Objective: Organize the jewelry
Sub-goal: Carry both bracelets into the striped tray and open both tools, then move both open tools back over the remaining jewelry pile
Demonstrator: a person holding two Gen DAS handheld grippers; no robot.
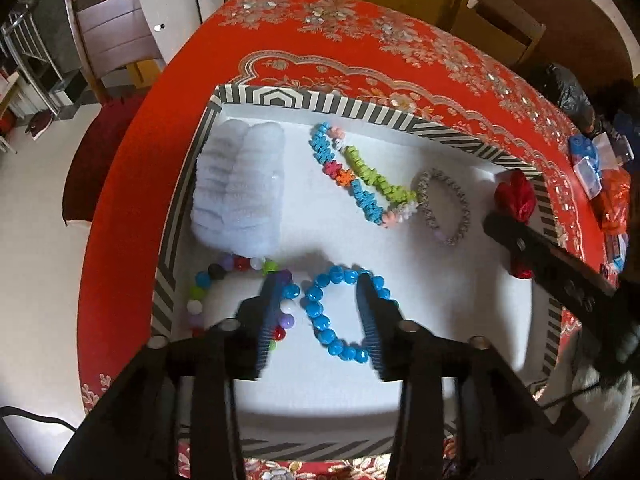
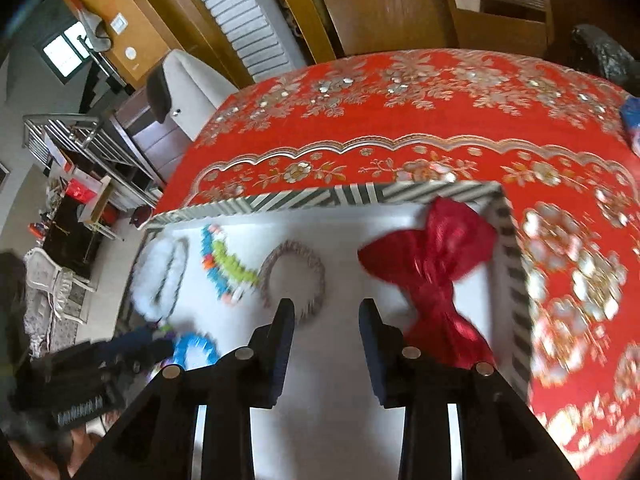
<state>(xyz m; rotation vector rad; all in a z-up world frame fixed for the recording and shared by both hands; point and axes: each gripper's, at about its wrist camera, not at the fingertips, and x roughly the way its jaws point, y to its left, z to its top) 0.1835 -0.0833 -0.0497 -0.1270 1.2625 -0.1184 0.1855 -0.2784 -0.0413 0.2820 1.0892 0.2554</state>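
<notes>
A striped box point(image 1: 304, 101) with a white floor lies on the red tablecloth. In it are a fluffy white scrunchie point(image 1: 238, 184), a star-bead necklace point(image 1: 360, 174), a grey woven bracelet point(image 1: 444, 208), a mixed-colour bead bracelet point(image 1: 236, 268), a blue bead bracelet point(image 1: 340, 312) and a red bow point(image 2: 440, 264). My left gripper point(image 1: 320, 284) is open, its fingers straddling the blue bead bracelet's left side. My right gripper point(image 2: 326, 312) is open and empty over the box floor, just left of the bow; it shows in the left wrist view point(image 1: 520, 236) too.
The box point(image 2: 516, 264) sits on a round table with a red floral cloth point(image 1: 360, 40). Plastic bags and small packets point(image 1: 600, 176) lie at the table's right edge. Wooden chairs point(image 2: 400, 8) stand behind the table.
</notes>
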